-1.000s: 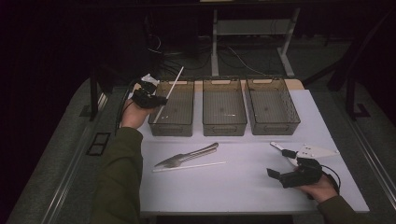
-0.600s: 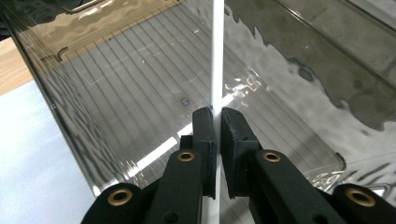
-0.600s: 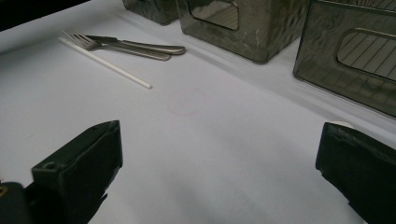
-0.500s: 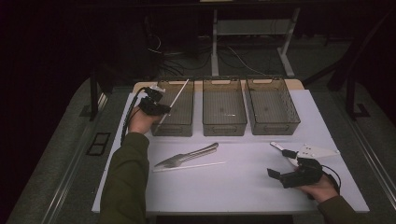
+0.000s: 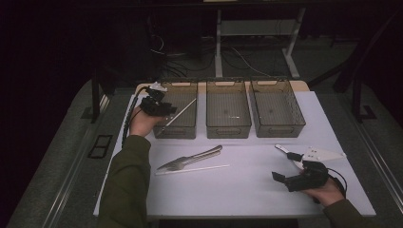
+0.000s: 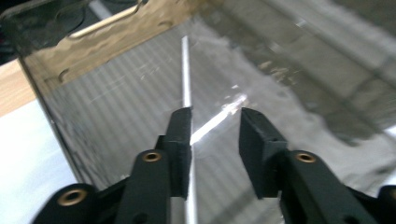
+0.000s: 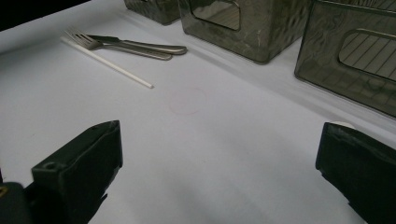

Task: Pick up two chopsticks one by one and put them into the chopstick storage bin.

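Leaning in the left bin [image 5: 177, 114], the straw [image 6: 186, 70] lies between the left tool's [image 6: 215, 126] just-opening jaws.

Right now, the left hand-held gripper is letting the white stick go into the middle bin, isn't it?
Not quite: the high view shows the left hand-held gripper releasing the white stick into the leftmost bin, not the middle one; its jaws have just been opening.

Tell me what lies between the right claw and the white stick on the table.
Nothing: the right claw view shows bare white table from the right claw to the stick.
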Demonstrator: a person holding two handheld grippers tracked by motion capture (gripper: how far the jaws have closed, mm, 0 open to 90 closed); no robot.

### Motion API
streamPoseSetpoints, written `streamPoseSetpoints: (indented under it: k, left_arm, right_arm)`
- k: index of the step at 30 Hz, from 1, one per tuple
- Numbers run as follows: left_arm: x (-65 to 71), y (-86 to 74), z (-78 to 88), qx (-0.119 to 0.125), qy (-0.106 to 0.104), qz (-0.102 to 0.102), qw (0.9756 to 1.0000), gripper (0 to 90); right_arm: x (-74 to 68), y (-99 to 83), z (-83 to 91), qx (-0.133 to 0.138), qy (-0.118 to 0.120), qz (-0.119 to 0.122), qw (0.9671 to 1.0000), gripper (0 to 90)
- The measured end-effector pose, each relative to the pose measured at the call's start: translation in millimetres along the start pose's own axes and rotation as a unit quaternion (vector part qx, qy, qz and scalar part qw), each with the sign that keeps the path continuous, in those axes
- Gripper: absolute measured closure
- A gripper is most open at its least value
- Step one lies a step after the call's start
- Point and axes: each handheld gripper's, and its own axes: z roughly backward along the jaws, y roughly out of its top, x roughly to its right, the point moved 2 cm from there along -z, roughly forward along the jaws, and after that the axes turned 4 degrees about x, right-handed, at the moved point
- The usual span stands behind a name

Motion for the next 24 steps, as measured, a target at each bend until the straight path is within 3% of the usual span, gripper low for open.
streamPoseSetpoints:
  k: [4,7,11,13,18,23,24]
  left_arm:
    - [16.8,3.8,20.5,0.028,-0.021,-0.005,0.9994,54.2]
    - [27.7,1.5,31.0,0.039,-0.044,-0.005,0.9983,48.6]
    - [41.2,-3.2,38.7,0.05,-0.061,0.0,0.9969,44.8]
    - [50.6,-7.6,43.2,0.051,-0.065,-0.009,0.9965,44.3]
    - [71.0,-21.3,51.5,0.06,-0.082,-0.025,0.9945,50.7]
    - [88.4,-38.2,55.0,0.054,-0.093,-0.042,0.9933,67.2]
    - [91.6,-41.8,55.1,0.051,-0.093,-0.044,0.9933,67.2]
  right_arm:
    - [0.0,0.1,0.4,0.0,0.0,0.001,1.0,0.6]
    - [-0.8,0.3,0.8,0.0,0.001,0.001,1.0,0.6]
    - [-0.8,0.4,1.1,0.001,0.0,0.001,1.0,0.6]
    - [-0.6,0.4,1.1,0.002,0.0,0.001,1.0,0.6]
    - [-1.1,0.5,1.1,0.001,0.0,0.001,1.0,0.6]
    - [-1.4,0.5,2.2,0.001,0.0,-0.002,1.0,0.6]
    - [-1.4,0.5,2.2,0.001,0.0,-0.002,1.0,0.6]
